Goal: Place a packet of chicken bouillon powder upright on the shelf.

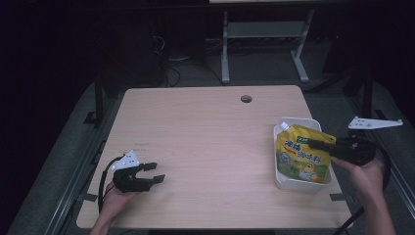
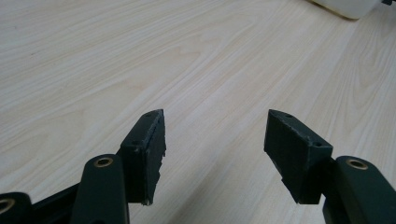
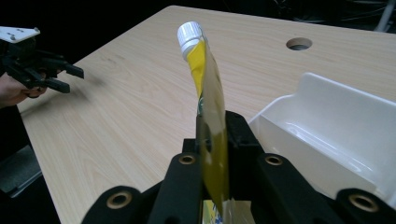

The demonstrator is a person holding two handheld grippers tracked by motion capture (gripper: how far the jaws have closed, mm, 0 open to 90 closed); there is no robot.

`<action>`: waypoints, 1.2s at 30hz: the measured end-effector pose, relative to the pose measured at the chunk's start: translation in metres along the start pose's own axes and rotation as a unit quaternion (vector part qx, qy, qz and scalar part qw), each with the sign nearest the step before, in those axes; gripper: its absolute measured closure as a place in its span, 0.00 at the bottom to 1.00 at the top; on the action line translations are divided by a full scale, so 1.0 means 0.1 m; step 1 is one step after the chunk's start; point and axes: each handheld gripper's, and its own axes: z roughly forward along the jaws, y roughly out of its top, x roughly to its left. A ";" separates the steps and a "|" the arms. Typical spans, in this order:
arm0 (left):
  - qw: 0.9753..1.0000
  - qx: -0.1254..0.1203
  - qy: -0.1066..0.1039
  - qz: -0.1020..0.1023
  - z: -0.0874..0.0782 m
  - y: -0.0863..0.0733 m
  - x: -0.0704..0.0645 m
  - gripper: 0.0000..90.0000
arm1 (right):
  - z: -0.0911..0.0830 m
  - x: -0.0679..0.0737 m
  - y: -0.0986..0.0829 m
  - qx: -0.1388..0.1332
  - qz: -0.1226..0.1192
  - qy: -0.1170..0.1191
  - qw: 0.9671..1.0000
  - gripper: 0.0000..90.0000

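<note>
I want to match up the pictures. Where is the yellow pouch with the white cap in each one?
High view: the yellow pouch is at the right, over the white bin, clamped by the right gripper.
Left gripper view: the pouch is not in it; a corner of the bin peeks in top right.
Right gripper view: the pouch stands edge-on in the middle, between the jaws.
Shared landmark: the white bin.

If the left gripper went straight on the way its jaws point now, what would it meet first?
Bare table, it seems: the open left gripper points across bare wood. The white bin sits far off, right of that line, though depth is hard to judge.
</note>
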 end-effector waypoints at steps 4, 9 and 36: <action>1.000 0.000 0.000 0.000 0.00 0.00 0.00 0.43 | -0.05 0.01 -0.03 0.002 -0.003 -0.002 1.000 0.96; 1.000 0.001 0.000 0.000 0.00 0.00 0.00 0.43 | -0.11 -0.05 -0.14 -0.003 0.005 -0.003 1.000 0.99; 1.000 0.005 -0.001 -0.002 0.01 -0.01 0.00 0.43 | -0.25 -0.05 -0.14 -0.019 0.013 -0.022 0.999 0.77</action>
